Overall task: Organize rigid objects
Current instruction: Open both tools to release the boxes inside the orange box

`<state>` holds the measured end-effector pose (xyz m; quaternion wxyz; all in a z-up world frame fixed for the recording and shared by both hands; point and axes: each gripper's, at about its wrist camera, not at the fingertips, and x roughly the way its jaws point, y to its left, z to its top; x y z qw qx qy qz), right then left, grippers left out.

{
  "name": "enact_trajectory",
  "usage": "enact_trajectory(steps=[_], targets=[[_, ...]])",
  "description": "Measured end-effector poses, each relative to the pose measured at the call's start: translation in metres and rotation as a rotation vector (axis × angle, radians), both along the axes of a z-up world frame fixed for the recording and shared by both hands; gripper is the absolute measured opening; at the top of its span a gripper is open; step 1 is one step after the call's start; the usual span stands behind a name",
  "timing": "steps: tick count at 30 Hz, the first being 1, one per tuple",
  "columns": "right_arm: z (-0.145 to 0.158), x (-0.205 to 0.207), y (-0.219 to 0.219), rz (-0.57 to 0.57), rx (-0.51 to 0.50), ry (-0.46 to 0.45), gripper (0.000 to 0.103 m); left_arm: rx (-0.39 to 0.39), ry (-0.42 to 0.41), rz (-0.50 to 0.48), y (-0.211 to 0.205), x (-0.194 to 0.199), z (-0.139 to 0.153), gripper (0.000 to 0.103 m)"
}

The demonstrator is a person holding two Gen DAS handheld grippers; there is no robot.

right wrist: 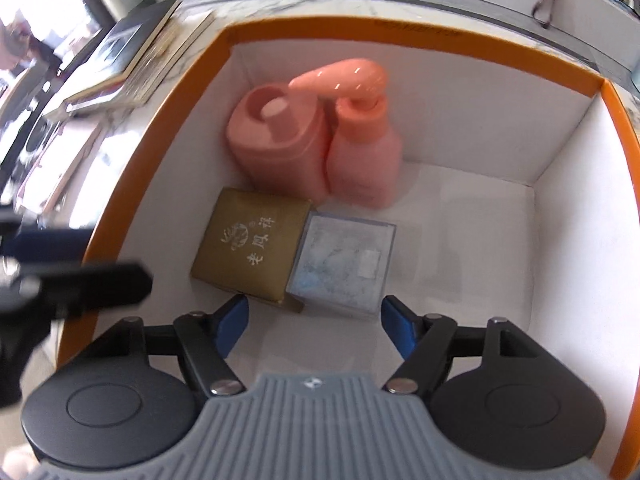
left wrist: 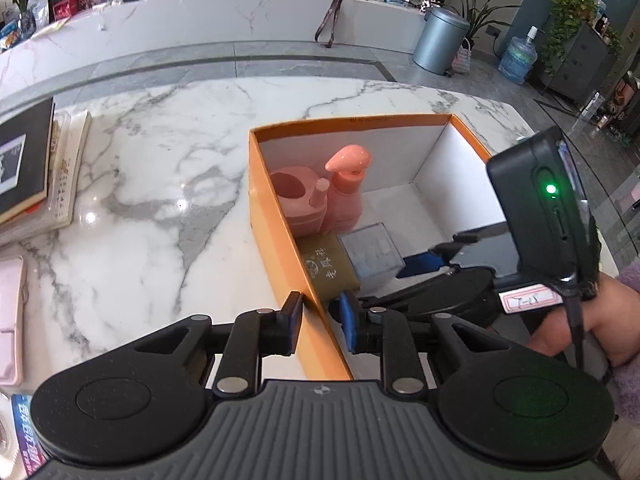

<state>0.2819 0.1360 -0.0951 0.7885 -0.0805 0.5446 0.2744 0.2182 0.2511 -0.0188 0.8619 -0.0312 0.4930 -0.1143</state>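
Orange box (left wrist: 280,236) with white interior is seen on the marbled worktop (left wrist: 160,168), open top. Left gripper (left wrist: 316,316) is clamped on the box's near-left wall, one pad outside and one inside, pads pressed to the cardboard. Right gripper (right wrist: 314,324) is held inside the box, pointing down, jaws spread wide with nothing pinched; its blue pads (right wrist: 234,326) stand just short of the near edges of the two flat items, whether touching cannot be told. In the far-left corner of the box a pink container (right wrist: 280,144) with a round recessed top is stood upright, and a pink pump bottle (right wrist: 364,152) is set upright right beside it, touching, with its nozzle reaching over the container. In front of those, a gold box (right wrist: 252,244) with printed characters is lying flat, and a clear plastic case (right wrist: 344,264) is lying flat against its right side. The right half of the box floor is bare white. From the left wrist view the right gripper (left wrist: 424,260) is seen reaching in from the right, with a hand (left wrist: 568,320) and a purple fuzzy sleeve (left wrist: 628,360) behind it. Outside the box, a stack of books (left wrist: 36,168) is lying on the worktop well to the left.
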Motion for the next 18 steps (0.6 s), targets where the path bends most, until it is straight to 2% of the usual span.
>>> enact_trajectory(steps=[5, 9, 13, 15, 17, 18], targets=[[-0.001, 0.003, 0.000, 0.050, 0.009, -0.035, 0.075, -0.011, 0.003, -0.005, 0.000, 0.000, 0.000, 0.026], [0.001, 0.008, -0.009, 0.061, 0.042, -0.026, 0.074, -0.013, 0.006, 0.000, 0.001, -0.001, 0.000, 0.026], [0.014, -0.002, -0.016, 0.113, 0.036, -0.087, 0.075, -0.016, 0.001, 0.002, 0.002, -0.003, 0.001, 0.026], [0.018, -0.006, -0.021, 0.146, 0.029, -0.116, 0.072, -0.019, -0.001, 0.008, 0.003, -0.003, 0.000, 0.026], [0.020, -0.007, -0.024, 0.169, 0.024, -0.133, 0.057, -0.023, 0.001, 0.012, 0.004, -0.003, -0.001, 0.026], [0.021, -0.007, -0.025, 0.178, 0.024, -0.138, 0.056, -0.023, 0.002, 0.012, 0.004, -0.003, -0.001, 0.026]])
